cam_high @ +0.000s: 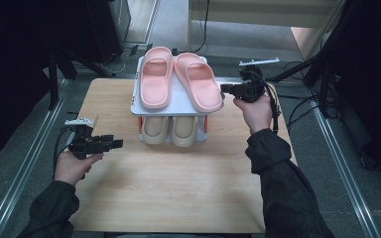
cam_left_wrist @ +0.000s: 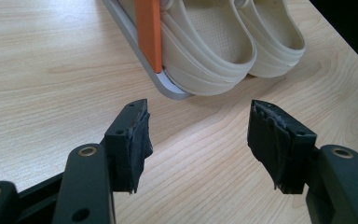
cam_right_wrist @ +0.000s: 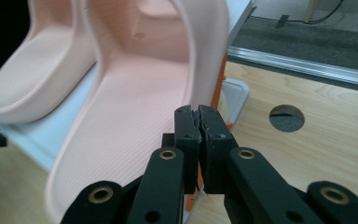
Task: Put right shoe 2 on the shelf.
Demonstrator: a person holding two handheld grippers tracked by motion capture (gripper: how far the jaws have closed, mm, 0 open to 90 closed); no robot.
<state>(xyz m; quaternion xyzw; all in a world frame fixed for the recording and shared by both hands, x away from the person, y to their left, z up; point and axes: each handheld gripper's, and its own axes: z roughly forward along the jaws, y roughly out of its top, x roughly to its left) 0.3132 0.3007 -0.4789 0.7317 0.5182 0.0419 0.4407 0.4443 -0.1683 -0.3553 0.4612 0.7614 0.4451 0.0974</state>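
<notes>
One pink slipper (cam_right_wrist: 135,107) just beside closed right tongs (cam_right_wrist: 199,116) (left tongs (cam_left_wrist: 198,140) apart).

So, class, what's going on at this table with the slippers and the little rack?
A person holds a hand-held gripper in each hand at a wooden table. A two-tier rack carries a pink pair of slippers on top and a beige pair below. The right hand-held gripper is shut, its tips at the outer edge of the right pink slipper; whether it pinches that edge cannot be told. The left hand-held gripper is open and holds nothing, over the table in front of the beige pair.
</notes>
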